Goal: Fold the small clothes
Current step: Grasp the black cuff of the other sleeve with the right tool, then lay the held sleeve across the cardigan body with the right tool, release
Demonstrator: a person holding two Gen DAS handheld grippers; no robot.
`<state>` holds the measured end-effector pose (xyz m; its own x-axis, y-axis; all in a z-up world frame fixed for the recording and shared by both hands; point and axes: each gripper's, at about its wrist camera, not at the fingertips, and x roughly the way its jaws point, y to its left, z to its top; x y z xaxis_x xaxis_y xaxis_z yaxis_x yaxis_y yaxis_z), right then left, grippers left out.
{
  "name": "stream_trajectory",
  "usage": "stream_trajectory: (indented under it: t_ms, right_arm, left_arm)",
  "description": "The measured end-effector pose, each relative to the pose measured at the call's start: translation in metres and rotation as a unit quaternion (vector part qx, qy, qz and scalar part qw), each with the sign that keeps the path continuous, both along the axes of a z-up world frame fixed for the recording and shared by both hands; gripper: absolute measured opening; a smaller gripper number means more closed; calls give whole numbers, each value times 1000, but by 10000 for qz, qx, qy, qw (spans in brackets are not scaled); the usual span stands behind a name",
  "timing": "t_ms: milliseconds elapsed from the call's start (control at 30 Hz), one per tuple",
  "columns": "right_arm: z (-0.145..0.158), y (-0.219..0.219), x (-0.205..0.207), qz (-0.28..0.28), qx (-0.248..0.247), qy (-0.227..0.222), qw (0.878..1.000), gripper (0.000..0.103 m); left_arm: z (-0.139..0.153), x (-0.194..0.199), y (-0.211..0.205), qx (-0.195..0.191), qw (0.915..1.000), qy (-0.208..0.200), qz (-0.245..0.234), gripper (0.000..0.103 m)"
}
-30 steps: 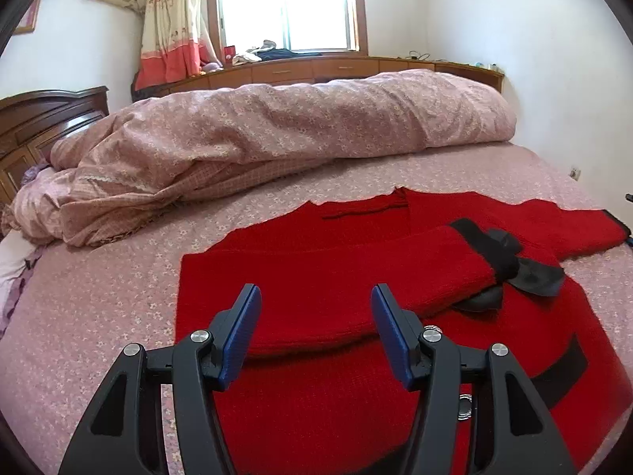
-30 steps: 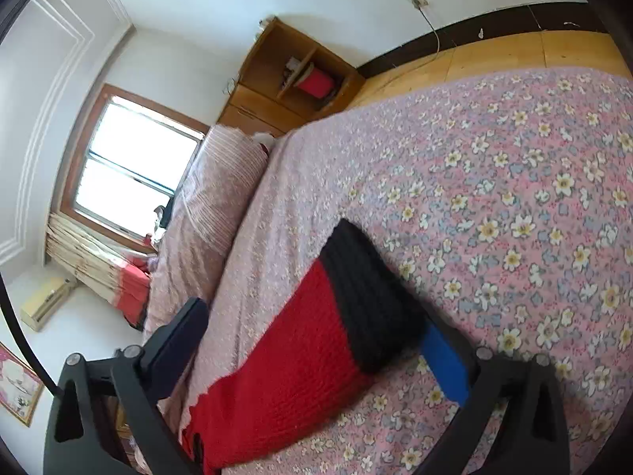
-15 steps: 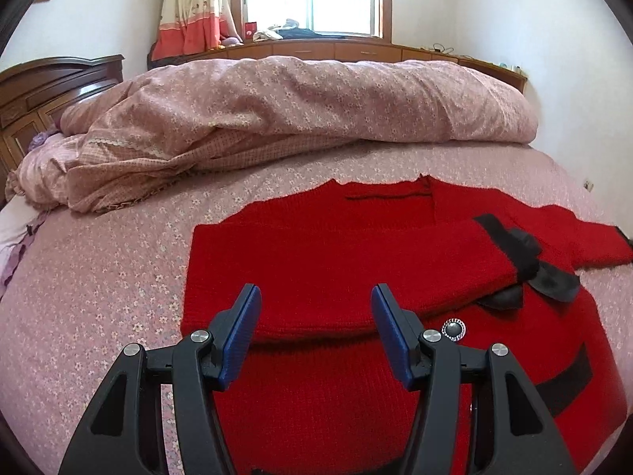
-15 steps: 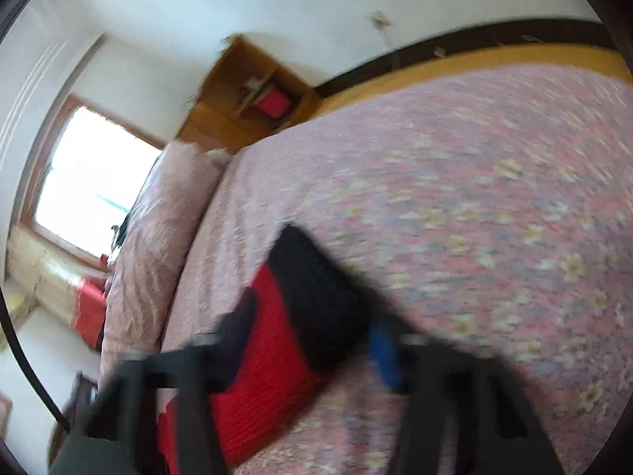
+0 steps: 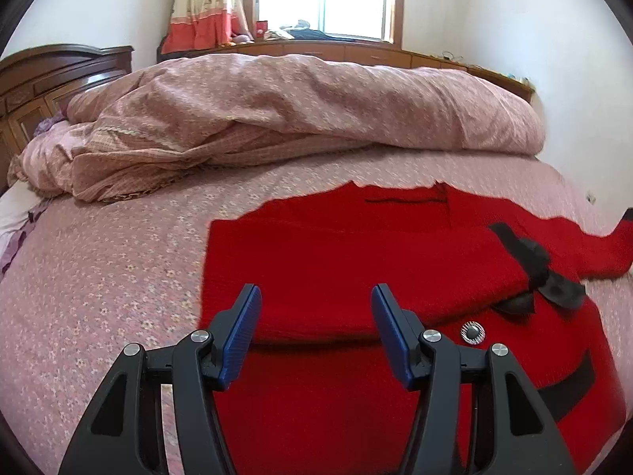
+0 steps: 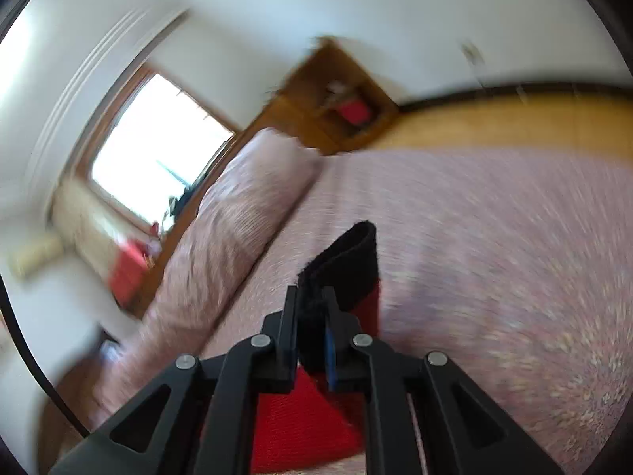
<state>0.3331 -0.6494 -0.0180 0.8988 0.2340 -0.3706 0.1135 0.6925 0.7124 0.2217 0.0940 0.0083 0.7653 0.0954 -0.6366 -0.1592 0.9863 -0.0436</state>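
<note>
A red knitted sweater (image 5: 336,261) lies flat on the flowered bed sheet (image 5: 99,257), its left sleeve folded across the chest. It has a black bow (image 5: 542,273) and a silver button (image 5: 472,332). My left gripper (image 5: 315,291) hovers open over the folded sleeve with nothing between its blue pads. In the right wrist view my right gripper (image 6: 310,293) has its jaws closing on the black cuff (image 6: 348,261) of the other sleeve, with the pads pressing it. The red sleeve (image 6: 292,423) hangs below, lifted off the bed. The raised sleeve end (image 5: 617,245) shows at the right edge.
A rumpled pink duvet (image 5: 296,118) lies across the far side of the bed, with a dark wooden headboard (image 5: 59,75) at left. Beyond the bed's end stand a wooden cabinet (image 6: 340,99) and yellow floor (image 6: 514,118). Bare sheet lies left of the sweater.
My right gripper went from wide open around the black cuff to closed on it and rose, lifting the sleeve. The left gripper drifted slightly, still open.
</note>
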Motion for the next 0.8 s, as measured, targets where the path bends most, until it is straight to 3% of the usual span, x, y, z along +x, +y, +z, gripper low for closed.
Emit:
stream_trajectory:
  t_ms: [167,300,467,567,700,800]
  right_arm:
    - [53,108,15,866,-444,-376,9945,10]
    - [98,228,25,1650,-1058,-639,9785,10]
    - [134,381,12,2505,-1642,-1192,9466,10]
    - [128,454,1,2774,-1665,-1346,9366,10]
    - [78,540,-13,3307,-1764,-984,9218,10]
    - [43,576,-12,3591,-2143,-689,9057,10]
  left_arm:
    - [12,-2,27,16,9995,-281,113,52]
    - [16,-9,52,213,9988,-351,254,52]
    - [24,-5,86,-557,9964,-465,440,52]
    - [19,-3,99,-655,9955,-354,581,52]
    - [20,-2,106,-665,9956,-301,591,52]
    - [25,-2,107,-691,9954,-366,557,52]
